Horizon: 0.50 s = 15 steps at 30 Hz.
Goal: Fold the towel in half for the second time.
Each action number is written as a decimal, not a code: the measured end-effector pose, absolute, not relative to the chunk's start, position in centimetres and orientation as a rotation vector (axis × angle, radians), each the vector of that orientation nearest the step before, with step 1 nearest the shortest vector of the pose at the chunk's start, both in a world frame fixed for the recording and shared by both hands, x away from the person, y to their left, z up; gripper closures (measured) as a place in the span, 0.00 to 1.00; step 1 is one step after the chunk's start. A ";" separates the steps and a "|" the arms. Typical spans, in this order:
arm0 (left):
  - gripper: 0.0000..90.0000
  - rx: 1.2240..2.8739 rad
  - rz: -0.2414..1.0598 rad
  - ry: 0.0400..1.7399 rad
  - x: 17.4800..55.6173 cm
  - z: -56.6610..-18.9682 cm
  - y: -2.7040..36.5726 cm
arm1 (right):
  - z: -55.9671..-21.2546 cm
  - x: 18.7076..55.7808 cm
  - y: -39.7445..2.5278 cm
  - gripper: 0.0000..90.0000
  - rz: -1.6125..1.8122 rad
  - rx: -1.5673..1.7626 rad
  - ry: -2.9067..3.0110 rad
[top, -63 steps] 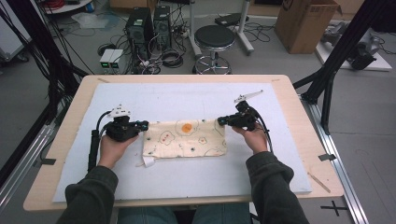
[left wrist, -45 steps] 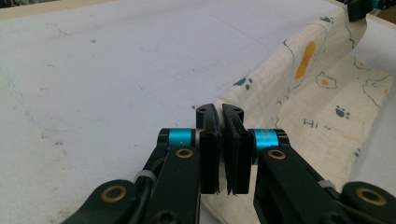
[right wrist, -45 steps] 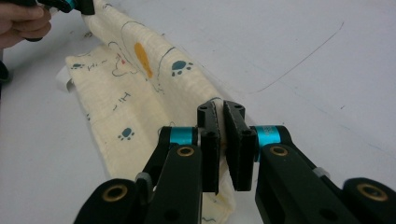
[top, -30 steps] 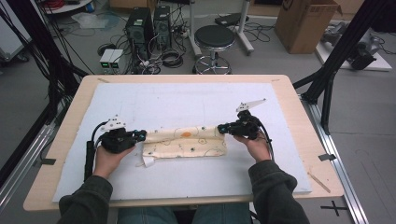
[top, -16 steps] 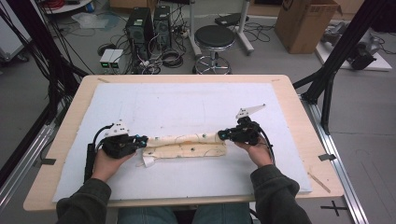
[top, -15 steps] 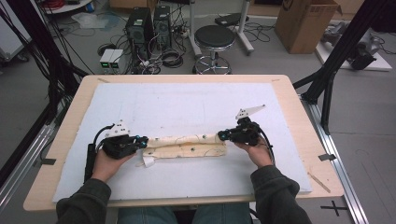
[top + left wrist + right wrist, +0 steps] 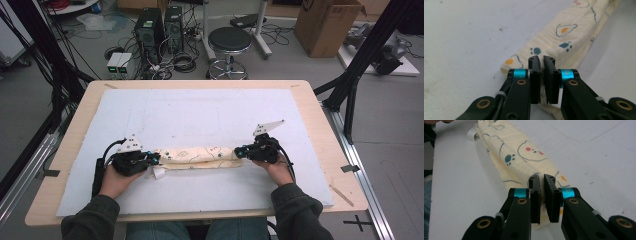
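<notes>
A cream cloth point(image 7: 200, 157) printed with fried eggs, paw prints and bear faces lies folded into a narrow strip across the white mat point(image 7: 200, 120). My left gripper point(image 7: 156, 158) is shut on the strip's left end, the cloth point(image 7: 559, 37) pinched between its jaws point(image 7: 542, 61). At the other end my right gripper point(image 7: 239, 151) is shut on the cloth point(image 7: 511, 152), with fabric squeezed between its jaws point(image 7: 541, 180). A small white tag point(image 7: 159, 173) sticks out under the left end.
The mat covers most of a wooden table point(image 7: 320, 120). Beyond the table's far edge stand a black stool point(image 7: 229, 42), computer towers point(image 7: 159, 25) with tangled cables, and a cardboard box point(image 7: 325, 20). Black frame posts point(image 7: 357, 80) rise at both sides.
The cloth was a wider rectangle; both grippers have drawn its far edge toward the person, folding it into a narrow strip. Both hands have shifted nearer the front edge.
</notes>
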<state>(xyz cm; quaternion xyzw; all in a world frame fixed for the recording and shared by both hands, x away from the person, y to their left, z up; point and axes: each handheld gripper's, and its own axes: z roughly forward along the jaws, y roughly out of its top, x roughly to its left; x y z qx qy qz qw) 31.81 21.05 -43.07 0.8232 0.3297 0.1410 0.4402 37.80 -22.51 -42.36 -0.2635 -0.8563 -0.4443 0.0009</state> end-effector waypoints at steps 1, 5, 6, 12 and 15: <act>0.93 2.046 0.346 0.820 31.8 -43.2 21.1 | -42.4 37.7 -22.5 0.93 -1.392 -0.824 -2.687; 0.93 2.040 0.342 0.819 31.5 -43.2 21.3 | -42.5 37.4 -22.4 0.92 -1.390 -0.804 -2.705; 0.93 2.046 0.344 0.818 31.5 -43.2 21.3 | -42.6 37.3 -22.4 0.92 -1.382 -0.811 -2.697; 0.89 2.058 0.328 0.818 31.1 -43.8 21.3 | -43.4 36.9 -22.4 0.88 -1.353 -0.819 -2.700; 0.77 2.036 0.289 0.795 30.9 -43.6 21.4 | -43.5 36.8 -22.5 0.81 -1.362 -0.816 -2.684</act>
